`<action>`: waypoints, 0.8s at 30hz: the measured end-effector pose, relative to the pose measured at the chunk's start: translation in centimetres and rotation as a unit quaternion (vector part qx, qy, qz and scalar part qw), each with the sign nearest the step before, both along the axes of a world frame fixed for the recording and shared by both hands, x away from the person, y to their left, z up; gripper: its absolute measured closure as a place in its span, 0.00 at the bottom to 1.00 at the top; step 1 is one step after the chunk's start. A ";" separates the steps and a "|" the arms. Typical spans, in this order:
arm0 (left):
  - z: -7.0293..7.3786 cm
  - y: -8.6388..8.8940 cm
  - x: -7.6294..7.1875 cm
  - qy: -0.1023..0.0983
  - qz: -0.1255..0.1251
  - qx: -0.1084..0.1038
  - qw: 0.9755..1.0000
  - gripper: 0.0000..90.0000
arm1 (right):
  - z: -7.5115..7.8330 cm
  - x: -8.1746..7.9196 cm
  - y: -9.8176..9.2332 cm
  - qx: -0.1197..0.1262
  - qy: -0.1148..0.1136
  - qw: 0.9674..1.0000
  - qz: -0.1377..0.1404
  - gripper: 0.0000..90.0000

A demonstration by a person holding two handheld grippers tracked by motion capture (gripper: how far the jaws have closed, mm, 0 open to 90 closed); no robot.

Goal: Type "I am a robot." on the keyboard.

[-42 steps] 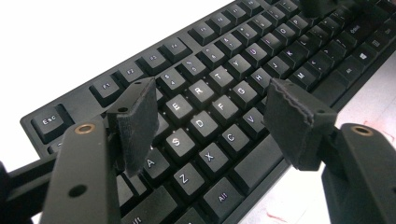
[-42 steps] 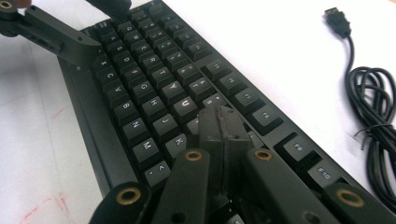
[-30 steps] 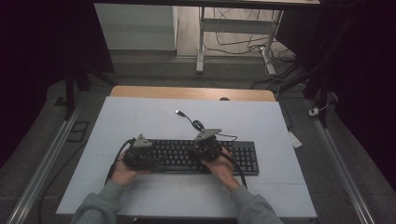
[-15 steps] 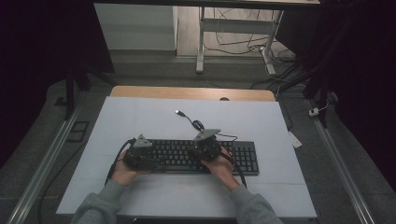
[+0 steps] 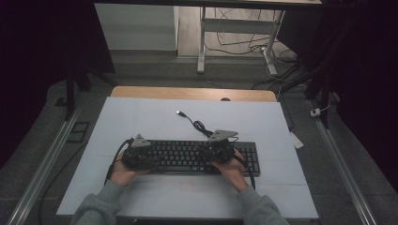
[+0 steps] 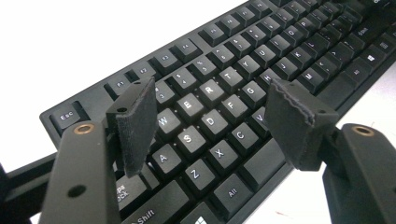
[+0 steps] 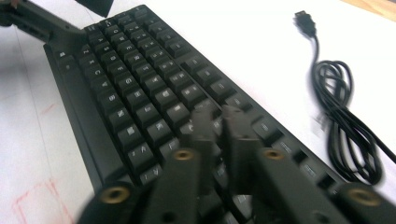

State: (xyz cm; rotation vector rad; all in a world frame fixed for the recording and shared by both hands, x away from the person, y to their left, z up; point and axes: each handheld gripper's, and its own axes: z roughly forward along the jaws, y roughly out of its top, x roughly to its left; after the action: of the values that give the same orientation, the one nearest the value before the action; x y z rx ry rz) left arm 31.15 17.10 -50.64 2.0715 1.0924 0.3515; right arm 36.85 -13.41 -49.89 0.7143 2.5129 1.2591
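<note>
Black keyboard [image 5: 187, 157]: flat on the white table [image 5: 141, 117], near its front edge, both hands over it.
Right gripper [image 7: 217, 122]: jaws just been cracking open, narrow gap, nothing between them, hovering over the keys, likely done pressing.
Left gripper [image 6: 210, 109]: jaws wide, empty, above the letter keys.
Cable [image 7: 348, 116]: coiled behind, unplugged.
Hard to tell: right jaws blurred, key legends unreadable.

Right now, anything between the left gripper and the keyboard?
Nothing visible. The left gripper hovers with its jaws open directly over the keyboard, above the lettered keys at its left end, with only bare keys beneath its pads. The coiled cable lies behind the keyboard, clear of it.
</note>
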 end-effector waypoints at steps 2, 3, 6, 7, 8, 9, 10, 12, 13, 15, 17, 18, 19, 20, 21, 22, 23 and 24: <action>0.0 0.1 0.0 0.000 0.001 0.000 1.000 0.39 | 0.1 -0.3 -0.7 0.000 -0.003 1.000 -0.003 0.78; 0.0 0.1 0.0 -0.002 0.003 0.000 1.000 0.39 | 0.2 -0.4 -1.0 0.002 -0.006 1.000 -0.006 0.75; 0.0 0.2 0.1 -0.003 0.006 0.000 1.000 0.39 | 0.3 -0.9 -2.3 0.008 -0.008 1.000 -0.011 0.66; 0.0 0.2 0.1 -0.003 0.007 0.000 1.000 0.39 | 0.3 -1.1 -2.6 0.008 -0.009 1.000 -0.011 0.64; 0.0 0.3 0.1 -0.003 0.008 0.001 1.000 0.39 | 0.3 -1.3 -2.9 0.008 -0.010 1.000 -0.012 0.63; 0.0 0.4 0.1 -0.003 0.010 0.000 1.000 0.39 | 0.4 -1.6 -3.4 0.008 -0.012 1.000 -0.013 0.61; 0.0 0.4 0.1 -0.004 0.011 -0.002 1.000 0.39 | 0.4 -1.9 -3.8 0.009 -0.014 1.000 -0.014 0.60; 0.0 0.5 0.1 -0.005 0.013 -0.003 1.000 0.39 | 0.5 -2.3 -4.5 0.017 -0.016 1.000 -0.014 0.58; 0.0 0.5 0.2 -0.006 0.014 -0.003 1.000 0.39 | 0.6 -2.6 -4.9 0.019 -0.017 1.000 -0.016 0.57; 0.0 0.6 0.2 -0.006 0.015 -0.003 1.000 0.39 | 0.6 -3.0 -5.6 0.025 -0.017 0.999 -0.017 0.56; 0.0 0.5 0.2 -0.007 0.016 -0.003 1.000 0.39 | 0.5 -3.4 -6.1 0.026 -0.018 0.999 -0.018 0.55; 0.0 0.5 0.2 -0.008 0.016 -0.003 1.000 0.39 | 0.5 -3.4 -6.2 0.024 -0.018 0.999 -0.018 0.55; 0.0 0.4 0.2 -0.008 0.016 -0.003 1.000 0.39 | 0.4 -3.5 -6.4 0.026 -0.018 0.999 -0.018 0.55; 0.0 0.3 0.2 -0.008 0.014 -0.002 1.000 0.39 | 0.3 -3.5 -6.5 0.023 -0.018 0.999 -0.021 0.55; -0.1 0.2 0.2 -0.008 0.015 -0.003 1.000 0.39 | 0.3 -3.5 -6.5 0.022 -0.017 0.999 -0.021 0.54; -0.1 0.1 0.2 -0.007 0.015 -0.003 1.000 0.39 | 0.2 -3.4 -6.5 0.024 -0.016 0.999 -0.020 0.54; -0.1 -0.1 0.2 -0.008 0.014 -0.004 1.000 0.39 | 0.2 -3.4 -6.5 0.022 -0.016 0.999 -0.020 0.54; 0.0 -0.3 0.2 -0.011 0.012 -0.004 1.000 0.39 | 0.2 -3.3 -6.4 0.023 -0.017 0.999 -0.019 0.54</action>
State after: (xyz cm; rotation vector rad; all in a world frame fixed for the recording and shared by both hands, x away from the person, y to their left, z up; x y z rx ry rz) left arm 31.33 16.81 -50.69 2.0435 1.1043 0.3809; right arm 33.50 -19.80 -49.71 0.7416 2.4384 1.3085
